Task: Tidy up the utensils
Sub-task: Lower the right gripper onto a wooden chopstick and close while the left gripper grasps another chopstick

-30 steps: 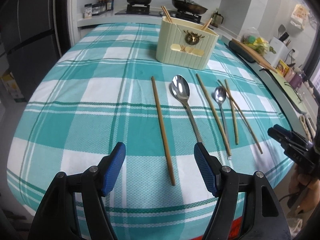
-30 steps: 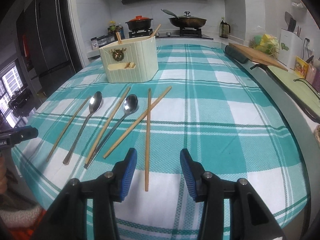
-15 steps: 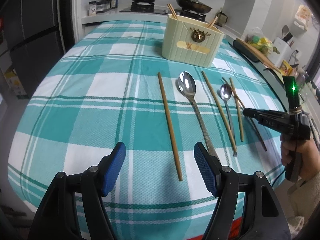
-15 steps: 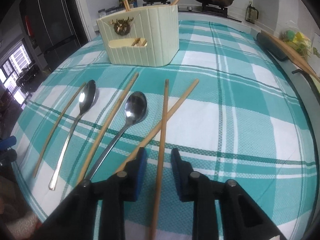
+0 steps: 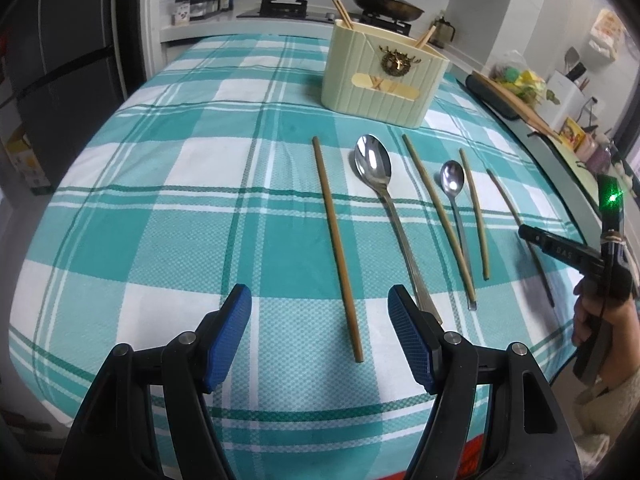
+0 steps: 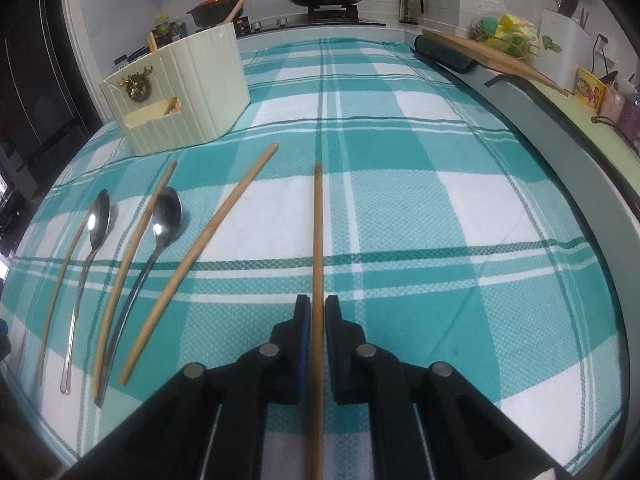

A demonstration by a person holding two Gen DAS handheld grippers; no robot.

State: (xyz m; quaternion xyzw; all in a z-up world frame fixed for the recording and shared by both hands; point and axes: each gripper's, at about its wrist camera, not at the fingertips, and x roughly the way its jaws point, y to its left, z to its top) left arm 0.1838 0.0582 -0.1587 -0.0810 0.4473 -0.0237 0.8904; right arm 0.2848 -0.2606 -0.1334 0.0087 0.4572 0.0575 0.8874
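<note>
Near side of one cream utensil holder [image 5: 384, 76], on the cloth: four loose chopsticks [image 5: 338, 240]; two spoons [image 5: 374, 164]. Standing in the holder: three chopsticks [image 5: 342, 14]. Behind it: two pans [image 5: 386, 2].

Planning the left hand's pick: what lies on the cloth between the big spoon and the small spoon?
One chopstick lies between the big spoon and the small spoon; both wrist views show it.
</note>
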